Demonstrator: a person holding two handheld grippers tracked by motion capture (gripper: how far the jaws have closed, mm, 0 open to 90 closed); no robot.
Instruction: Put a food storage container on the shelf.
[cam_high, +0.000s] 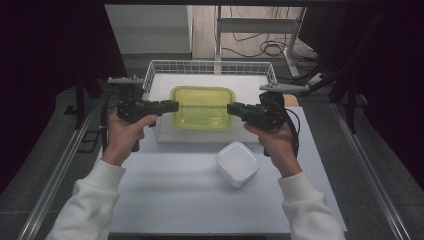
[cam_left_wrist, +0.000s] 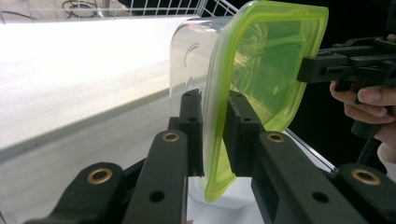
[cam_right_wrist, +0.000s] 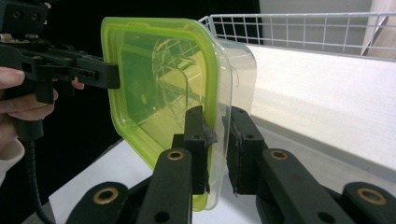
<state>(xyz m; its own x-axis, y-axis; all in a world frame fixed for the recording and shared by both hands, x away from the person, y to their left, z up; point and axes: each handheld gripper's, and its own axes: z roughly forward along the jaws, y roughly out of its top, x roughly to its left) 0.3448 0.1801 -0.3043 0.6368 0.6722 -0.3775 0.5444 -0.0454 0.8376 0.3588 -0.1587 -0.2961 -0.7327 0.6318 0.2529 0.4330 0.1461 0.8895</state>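
Note:
A clear container with a green lid (cam_high: 202, 107) hangs level over the wire basket (cam_high: 210, 64), held from both sides. At its left edge, my left gripper (cam_high: 175, 106) is shut on the rim. My right gripper (cam_high: 231, 109) is shut on the right edge. In the left gripper view the jaws (cam_left_wrist: 215, 100) pinch the green lid rim (cam_left_wrist: 266, 70), and the right gripper (cam_left_wrist: 303, 70) grips the far side. In the right gripper view the jaws (cam_right_wrist: 217, 116) clamp the lid and clear wall (cam_right_wrist: 159, 79), with the left gripper (cam_right_wrist: 114, 77) opposite.
A small white square container (cam_high: 237, 162) sits on the white table board (cam_high: 175, 190) in front of the basket, near my right forearm. Metal rails run along both table sides. Cables and a desk frame lie on the floor beyond the basket.

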